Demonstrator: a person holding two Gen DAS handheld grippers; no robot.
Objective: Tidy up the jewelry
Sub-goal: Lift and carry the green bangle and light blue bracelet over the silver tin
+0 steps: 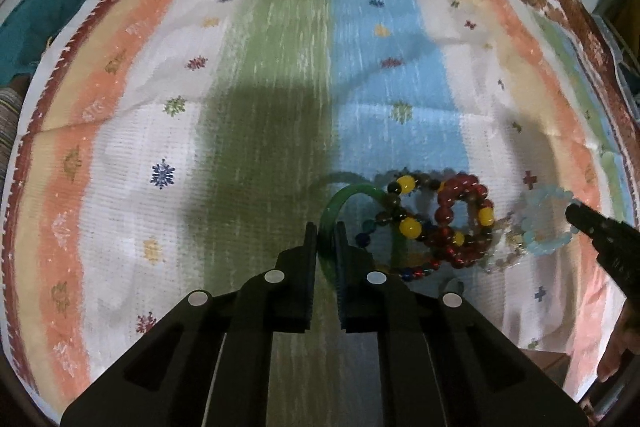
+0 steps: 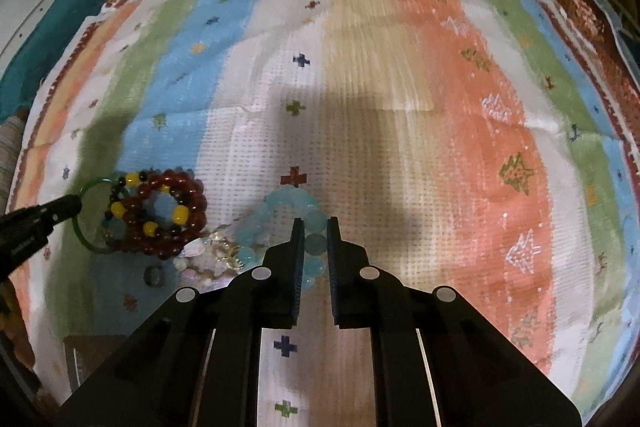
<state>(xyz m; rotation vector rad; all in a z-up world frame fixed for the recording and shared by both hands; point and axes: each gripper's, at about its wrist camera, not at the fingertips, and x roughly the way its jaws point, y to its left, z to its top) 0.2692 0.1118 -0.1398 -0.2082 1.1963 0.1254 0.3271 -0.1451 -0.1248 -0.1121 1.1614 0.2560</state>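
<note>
Jewelry, tangled in one heap on the striped cloth: we see the left gripper (image 1: pixel 326 227) clamped on the rim of the green bangle (image 1: pixel 340 197), and the right gripper (image 2: pixel 314 225) clamped on the pale blue bead bracelet (image 2: pixel 288 203). Outward lie the red bead bracelet (image 2: pixel 168 211) and a small clear piece (image 2: pixel 208 247). We judge the bangle stiff, smooth and liable to slip; the beaded strands light, limp and apt to snag, best pinched across a single bead
</note>
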